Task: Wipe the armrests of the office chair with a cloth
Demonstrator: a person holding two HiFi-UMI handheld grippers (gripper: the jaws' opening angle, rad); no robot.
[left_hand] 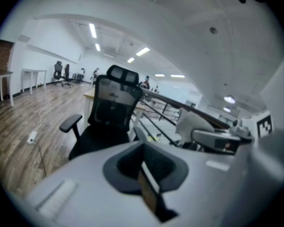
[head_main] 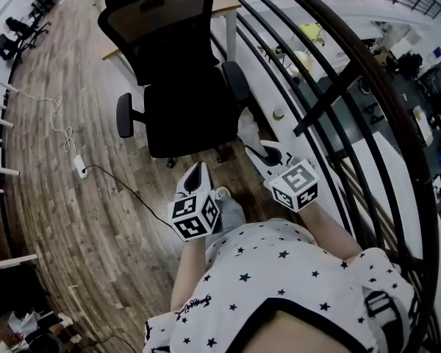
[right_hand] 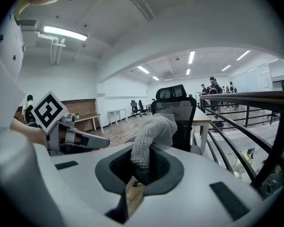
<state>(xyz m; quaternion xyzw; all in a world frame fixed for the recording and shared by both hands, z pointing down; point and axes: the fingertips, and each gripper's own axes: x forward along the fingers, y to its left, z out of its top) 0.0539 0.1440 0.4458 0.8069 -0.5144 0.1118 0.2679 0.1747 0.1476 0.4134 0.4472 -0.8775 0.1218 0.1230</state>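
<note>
**Cloth Ready, Nearer Armrest Just Ahead of the Right Tool**

The person stands facing the office chair [head_main: 184,101], which sits on the wooden floor [head_main: 73,219] between a bench [head_main: 224,2] behind it and a dark railing [head_main: 338,87] to the person's right. Its seat points towards the person.

The right tool [head_main: 259,148] has its jaws closed on the cloth [right_hand: 154,131], a pale knitted wad that stands up out of the grip and flops forward. The left tool [head_main: 197,173] has its jaws together with nothing between them, and is held low in front of the person's body.

In the head view, the cloth hangs just short of the near end of the railing-side armrest [head_main: 235,83], not yet touching it. That armrest's pad is long and narrow. Its long axis runs away from the person towards the backrest. The other armrest [head_main: 127,114] lies well off to the left, across the seat, and is nearer the empty left tool than the cloth.

No wiping looks to have begun. The right tool is plainly the nearer one, so the likely next move is a short reach forward and down onto the railing-side pad, then strokes along its length.
</note>
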